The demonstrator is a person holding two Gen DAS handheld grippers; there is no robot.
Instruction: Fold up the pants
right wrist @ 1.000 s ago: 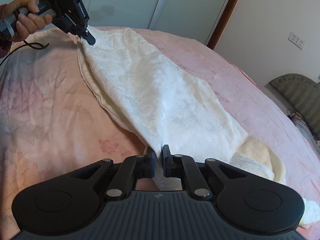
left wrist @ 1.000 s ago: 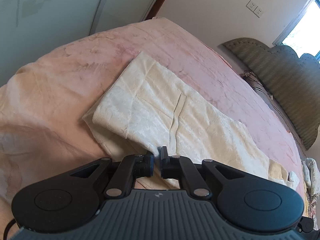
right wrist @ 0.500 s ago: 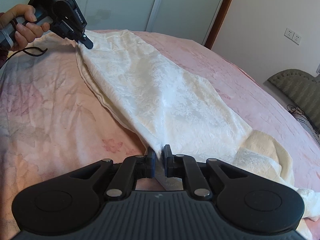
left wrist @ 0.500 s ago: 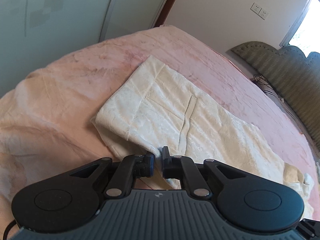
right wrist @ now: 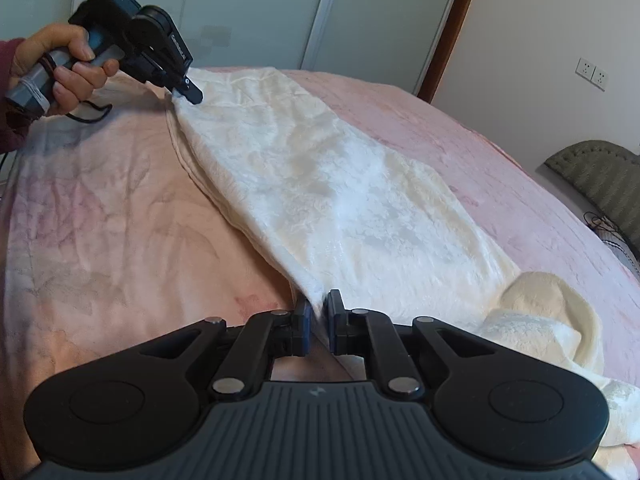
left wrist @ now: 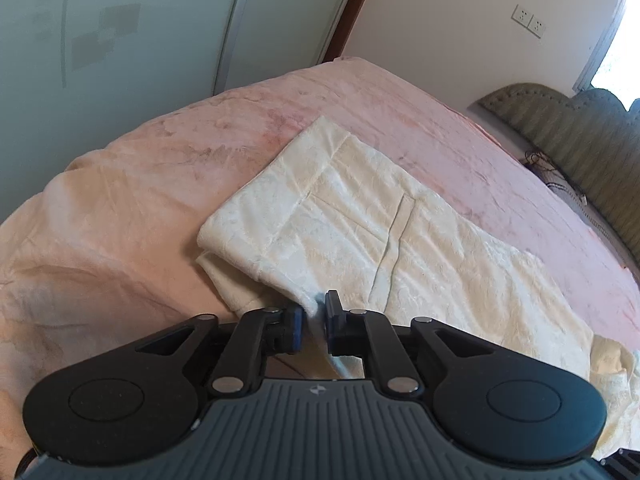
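Left wrist view, item one: your left tool point(left wrist: 315, 322), jaws drawn narrow and pinching a corner of the cream plush pants point(left wrist: 360, 224) near the waistband end, fabric visibly trapped between the pads. Right wrist view, item two: your right tool point(right wrist: 316, 320), jaws likewise narrow and clamped on the near edge of the same pants point(right wrist: 320, 200) further toward the leg end; the left tool point(right wrist: 188, 90) shows at the far end of that edge, gripped in your left hand point(right wrist: 70, 68). Item three: the pants lie lengthwise on the pink blanket point(right wrist: 100, 220) covering the bed, one long edge lifted taut between the two tools, the rest resting flat, with the cuffs bunched in a loose heap point(right wrist: 540, 320) at the right. Handling note, as a judgement: the step in hand appears to be carrying the raised edge across to lay one leg over the other. Move both tools together at matching height, keep the edge straight and lightly tensioned, and set it down aligned with the opposite edge before you release; the plush pile looks thick and may slip from a shallow pinch, and the bunched cuffs will want smoothing. Containers: none visible in either view.
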